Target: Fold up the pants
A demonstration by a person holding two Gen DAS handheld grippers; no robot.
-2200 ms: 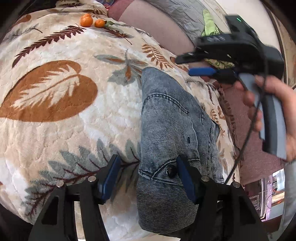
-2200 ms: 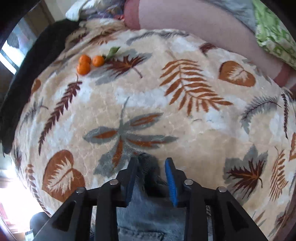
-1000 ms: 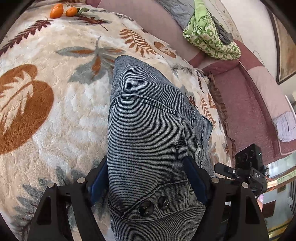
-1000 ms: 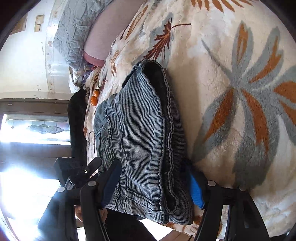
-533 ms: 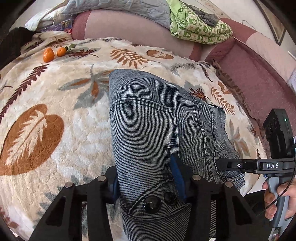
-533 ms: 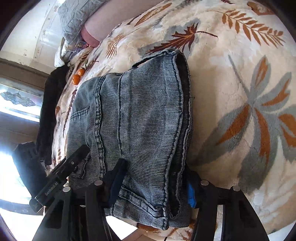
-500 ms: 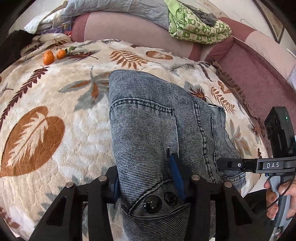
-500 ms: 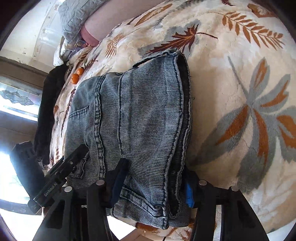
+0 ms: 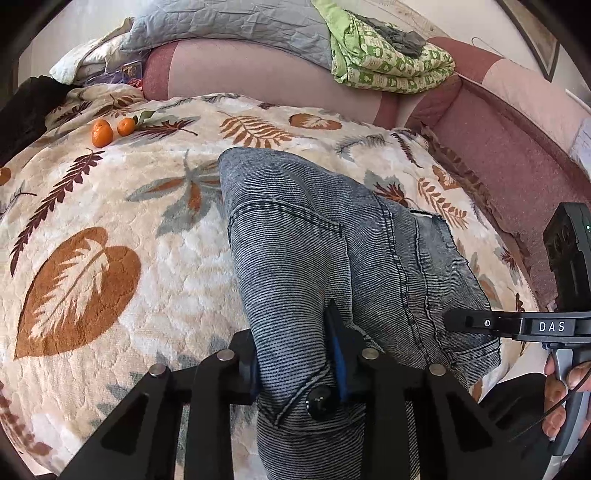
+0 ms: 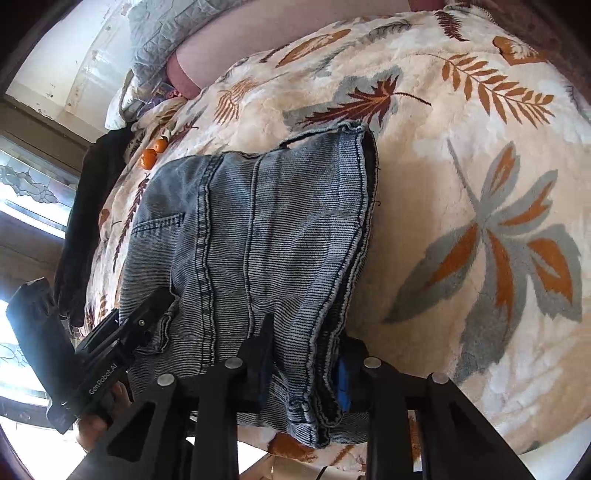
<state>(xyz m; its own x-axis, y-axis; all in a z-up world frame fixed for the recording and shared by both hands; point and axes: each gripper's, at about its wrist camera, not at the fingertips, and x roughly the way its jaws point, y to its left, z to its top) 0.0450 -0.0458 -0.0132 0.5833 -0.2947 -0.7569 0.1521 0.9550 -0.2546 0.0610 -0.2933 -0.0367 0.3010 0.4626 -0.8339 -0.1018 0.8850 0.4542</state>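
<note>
1. Left wrist view first: the left gripper (image 9: 295,354) is closing its jaws on the waistband end of the jeans (image 9: 332,240), and the blue pads are already squeezing a bunched ridge of denim between them, with a dark button (image 9: 320,402) sitting just below the pinch

2. Those jeans lie folded into a chunky stack on the leaf-print blanket (image 9: 110,221), near edge toward the camera, running away toward the far side; a back pocket seam shows on top

3. Same view, off to the right: the right gripper (image 9: 454,319) reaches in level at the jeans' right edge, a hand (image 9: 561,398) wrapped around its grey handle. Can't see its pads from here

4. Right wrist view sorts that out: the right gripper (image 10: 304,363) is also closing, and a thick fold of layered denim hem is clamped between its two fingers, so it's grasping the jeans (image 10: 258,221) on the side nearest its camera

5. In that view the left gripper (image 10: 147,314) comes in from the lower left, its tip on the denim, a hand (image 10: 103,417) partly visible under it

6. Background stuff: two small oranges (image 9: 110,131) sit well apart from the jeans on the far left of the blanket, a green patterned blanket (image 9: 384,62) is bundled on the pink sofa back (image 9: 258,77), with a grey quilt (image 9: 229,26) beside it

7. Dark clothing (image 10: 92,221) is draped along the blanket's left edge by the window
</note>
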